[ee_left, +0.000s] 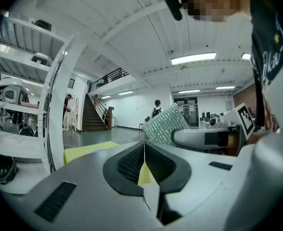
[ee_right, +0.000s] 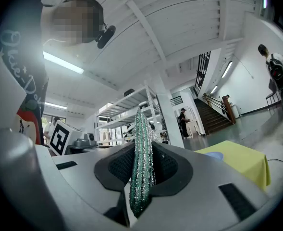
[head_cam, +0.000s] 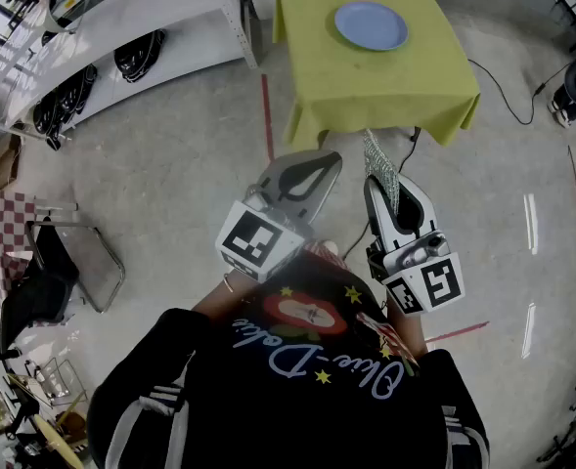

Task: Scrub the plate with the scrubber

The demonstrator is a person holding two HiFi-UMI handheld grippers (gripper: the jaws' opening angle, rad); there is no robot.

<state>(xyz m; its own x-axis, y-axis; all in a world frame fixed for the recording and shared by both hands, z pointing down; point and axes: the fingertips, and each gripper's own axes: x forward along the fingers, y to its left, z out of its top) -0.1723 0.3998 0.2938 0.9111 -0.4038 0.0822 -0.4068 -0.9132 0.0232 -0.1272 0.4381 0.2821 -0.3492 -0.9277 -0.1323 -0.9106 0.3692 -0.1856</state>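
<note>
Head view. At the top, a table under a yellow cloth, and on it a blue plate, about midway between the table's left and right edges and nearer its far edge. Well short of the near edge, over bare floor, the left gripper and the right gripper, side by side and aimed toward the table. Sticking out past the tips of the right one, a glittery green scrubber. Along the left, white shelves.

Left gripper view. Jaws fully together, pads meeting along 1 thin seam with nothing pinched between. Just past the tips, a strip of the yellow table. To the right, the scrubber, flat side on, above the right gripper.

Right gripper view. Jaws clamped on the scrubber, set on edge between the 2 pads and rising above them. At the lower right, the table with the plate on top, well apart from the scrubber. Further back, a staircase.
</note>
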